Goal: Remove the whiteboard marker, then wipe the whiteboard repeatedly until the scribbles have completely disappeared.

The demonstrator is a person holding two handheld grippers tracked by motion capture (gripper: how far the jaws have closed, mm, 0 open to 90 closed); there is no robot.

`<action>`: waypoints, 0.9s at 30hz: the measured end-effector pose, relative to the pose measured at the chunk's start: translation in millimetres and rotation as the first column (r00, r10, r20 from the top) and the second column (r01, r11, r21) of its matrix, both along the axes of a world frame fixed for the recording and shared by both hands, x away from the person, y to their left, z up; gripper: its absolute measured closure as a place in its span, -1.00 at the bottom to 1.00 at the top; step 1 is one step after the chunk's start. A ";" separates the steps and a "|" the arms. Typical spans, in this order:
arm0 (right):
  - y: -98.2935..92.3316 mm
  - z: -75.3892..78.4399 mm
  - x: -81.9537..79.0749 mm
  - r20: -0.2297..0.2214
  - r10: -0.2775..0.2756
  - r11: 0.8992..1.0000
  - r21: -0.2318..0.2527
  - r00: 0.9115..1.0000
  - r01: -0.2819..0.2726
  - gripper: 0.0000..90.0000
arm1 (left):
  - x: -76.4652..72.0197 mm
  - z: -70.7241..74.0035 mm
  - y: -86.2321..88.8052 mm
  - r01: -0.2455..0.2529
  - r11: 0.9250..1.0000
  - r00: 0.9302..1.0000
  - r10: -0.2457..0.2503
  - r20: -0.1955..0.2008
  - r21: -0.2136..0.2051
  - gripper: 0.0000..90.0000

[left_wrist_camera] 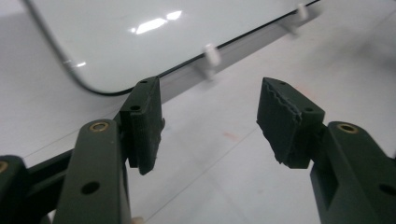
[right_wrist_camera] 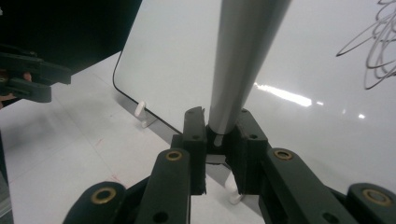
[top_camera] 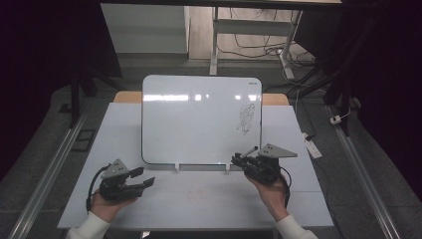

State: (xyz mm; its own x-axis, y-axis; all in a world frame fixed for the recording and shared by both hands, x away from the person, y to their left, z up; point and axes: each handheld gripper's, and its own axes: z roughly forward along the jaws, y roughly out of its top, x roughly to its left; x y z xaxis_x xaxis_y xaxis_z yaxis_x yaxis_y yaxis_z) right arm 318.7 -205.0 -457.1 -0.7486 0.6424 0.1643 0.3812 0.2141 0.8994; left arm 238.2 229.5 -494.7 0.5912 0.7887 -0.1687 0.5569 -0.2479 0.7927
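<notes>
A white whiteboard (top_camera: 199, 119) stands propped on the table (top_camera: 199, 204), held by two small white clips (top_camera: 176, 167), with a black scribble (top_camera: 246, 118) near its right edge. My right gripper (top_camera: 235, 160) (right_wrist_camera: 218, 135) is shut on a grey marker pen (top_camera: 249, 151) (right_wrist_camera: 243, 56), just in front of the board's lower right corner, and the pen points up toward the board. My left gripper (top_camera: 145, 177) (left_wrist_camera: 210, 126) stands open and empty over the bare table, just off the board's lower left corner (left_wrist_camera: 98, 88).
The white table has bare room in front of the board and at both sides. Beyond the table stand desk legs (top_camera: 215, 40) with loose cables (top_camera: 259, 50) on the floor. Metal rails (top_camera: 366, 179) run along the floor on either side.
</notes>
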 end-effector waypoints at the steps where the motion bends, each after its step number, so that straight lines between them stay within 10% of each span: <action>1: 0.0 0.0 0.0 0.000 0.000 1.000 0.000 1.000 0.000 0.71 | 0.0 0.0 0.0 0.000 1.000 1.000 0.000 0.000 0.000 -0.10; 8: -8.4 12.6 12.5 0.111 -0.030 0.999 -0.014 0.993 0.032 0.71 | -0.5 -10.5 19.1 -0.055 0.998 0.998 0.055 -0.042 -0.002 -0.27; 13: -11.8 42.4 69.5 0.221 -0.120 0.992 -0.014 0.968 0.127 0.71 | 2.4 -15.1 23.2 -0.071 0.997 0.996 0.069 -0.059 -0.019 -0.39; 21: -12.3 58.7 148.1 0.240 -0.242 0.968 -0.005 0.940 0.251 0.71 | 2.4 -18.5 24.1 -0.072 0.997 0.996 0.071 -0.054 -0.026 -0.40; 26: -5.1 53.6 152.4 0.231 -0.196 0.977 -0.031 0.953 0.209 0.71 | 4.6 -20.8 27.2 -0.080 0.996 0.995 0.078 -0.057 -0.028 -0.39; 27: 2.9 48.6 146.8 0.232 -0.111 0.988 -0.081 0.966 0.133 0.71 | 5.4 -21.4 27.9 -0.082 0.996 0.995 0.081 -0.057 -0.029 -0.39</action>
